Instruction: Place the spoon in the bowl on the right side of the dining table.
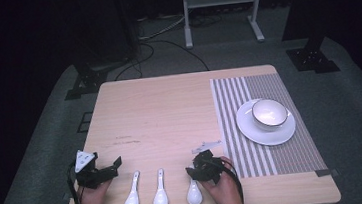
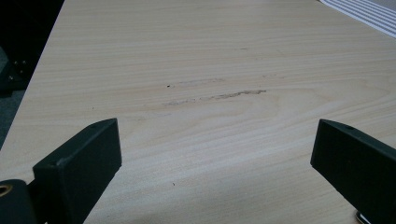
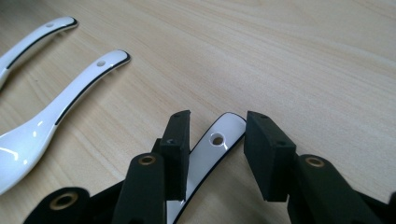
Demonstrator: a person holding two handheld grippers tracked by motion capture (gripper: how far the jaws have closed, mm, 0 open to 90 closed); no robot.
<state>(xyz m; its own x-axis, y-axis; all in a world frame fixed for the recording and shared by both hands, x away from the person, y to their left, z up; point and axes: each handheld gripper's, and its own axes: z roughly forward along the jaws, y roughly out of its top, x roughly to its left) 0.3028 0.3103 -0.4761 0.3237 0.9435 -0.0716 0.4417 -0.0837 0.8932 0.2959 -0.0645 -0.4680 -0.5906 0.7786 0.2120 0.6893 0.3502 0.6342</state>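
Note:
Three white spoons lie in a row near the table's front edge: the left spoon (image 1: 132, 199), the middle spoon (image 1: 160, 194) and the right spoon (image 1: 194, 195). My right gripper (image 1: 195, 173) is low over the right spoon's handle. In the right gripper view its jaws (image 3: 218, 119) straddle the handle end (image 3: 212, 144); one pad lies against it and a gap remains at the other, so the gripper is open. The other two spoons (image 3: 70, 100) (image 3: 32, 39) lie to the left. My left gripper (image 1: 114, 167) rests at the front left, wide open over bare wood (image 2: 215, 135).
A white bowl (image 1: 269, 112) sits on a white plate (image 1: 252, 128) on a striped placemat (image 1: 231, 127) at the table's right. The wooden table (image 1: 160, 114) has a faint scuff mark (image 2: 215, 95) in its middle. A metal stand and cables are on the floor behind.

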